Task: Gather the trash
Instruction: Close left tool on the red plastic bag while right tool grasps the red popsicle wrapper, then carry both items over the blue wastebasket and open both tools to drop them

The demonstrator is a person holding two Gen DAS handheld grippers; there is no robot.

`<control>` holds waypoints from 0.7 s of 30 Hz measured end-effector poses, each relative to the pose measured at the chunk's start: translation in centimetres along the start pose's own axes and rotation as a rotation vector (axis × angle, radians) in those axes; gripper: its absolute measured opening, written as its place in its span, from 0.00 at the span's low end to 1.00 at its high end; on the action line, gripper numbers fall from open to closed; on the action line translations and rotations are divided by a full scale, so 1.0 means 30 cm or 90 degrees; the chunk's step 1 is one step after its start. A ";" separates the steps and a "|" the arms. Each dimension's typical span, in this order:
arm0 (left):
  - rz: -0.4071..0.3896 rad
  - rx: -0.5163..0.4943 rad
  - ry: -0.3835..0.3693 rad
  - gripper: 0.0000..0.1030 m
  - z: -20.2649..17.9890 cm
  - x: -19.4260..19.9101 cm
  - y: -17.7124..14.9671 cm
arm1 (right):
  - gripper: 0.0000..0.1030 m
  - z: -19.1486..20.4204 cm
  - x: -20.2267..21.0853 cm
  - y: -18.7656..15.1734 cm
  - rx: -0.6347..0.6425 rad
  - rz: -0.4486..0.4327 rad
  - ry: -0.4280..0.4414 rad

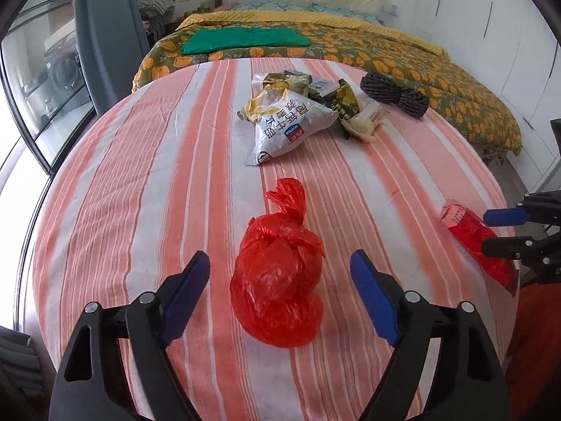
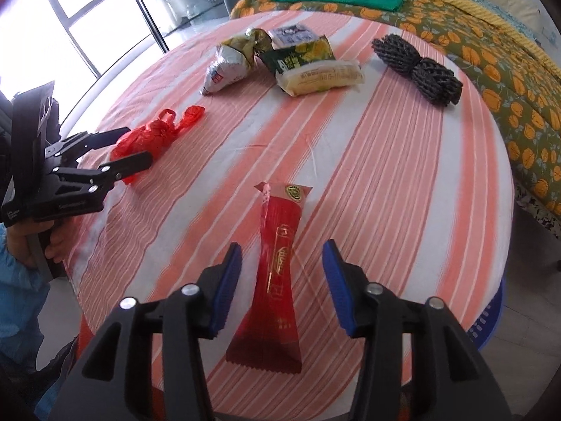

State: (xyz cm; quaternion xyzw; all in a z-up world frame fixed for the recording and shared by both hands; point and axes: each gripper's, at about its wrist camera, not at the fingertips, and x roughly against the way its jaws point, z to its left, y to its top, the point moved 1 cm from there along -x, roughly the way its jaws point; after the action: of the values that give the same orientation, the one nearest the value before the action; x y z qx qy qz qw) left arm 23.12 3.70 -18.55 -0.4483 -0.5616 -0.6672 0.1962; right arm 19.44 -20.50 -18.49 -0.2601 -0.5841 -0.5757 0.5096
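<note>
The left wrist camera sat low and close over the striped table (image 1: 147, 189), looking across it toward the bed (image 1: 403, 59); the right wrist camera sat low at the table's near edge too, more to the right, facing across toward the window (image 2: 87, 17); the 2 views shared the tied red bag (image 1: 277, 280) (image 2: 147, 137), the red wrapper (image 1: 477, 242) (image 2: 277, 273) and the far snack packets (image 1: 291, 115) (image 2: 280, 59).

Bright daylight enters through the window (image 2: 87, 10), blown out to white glare in the right wrist view; the table (image 1: 140, 182) is evenly lit with only soft shadows; both views bow strongly at the edges, with dark vignetted corners; focus is mostly sharp.
</note>
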 end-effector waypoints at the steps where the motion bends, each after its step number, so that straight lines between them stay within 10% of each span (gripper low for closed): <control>1: 0.007 0.003 0.004 0.74 0.006 -0.021 0.008 | 0.31 -0.001 -0.013 0.006 -0.003 0.008 -0.002; 2: 0.011 0.005 0.005 0.72 0.013 -0.031 0.011 | 0.17 -0.004 -0.019 0.008 -0.007 0.010 -0.002; 7: 0.012 0.025 -0.013 0.42 0.040 -0.049 0.014 | 0.11 0.005 -0.013 -0.005 -0.010 0.004 0.008; 21: -0.031 0.031 -0.082 0.40 -0.159 0.087 -0.007 | 0.11 -0.104 0.079 -0.075 -0.115 -0.078 0.086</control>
State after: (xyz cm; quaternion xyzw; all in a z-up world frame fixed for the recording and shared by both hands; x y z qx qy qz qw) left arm 19.81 -0.03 -16.37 -0.4716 -0.5999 -0.6276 0.1543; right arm 17.54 -24.55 -17.87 -0.2295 -0.5089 -0.6723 0.4862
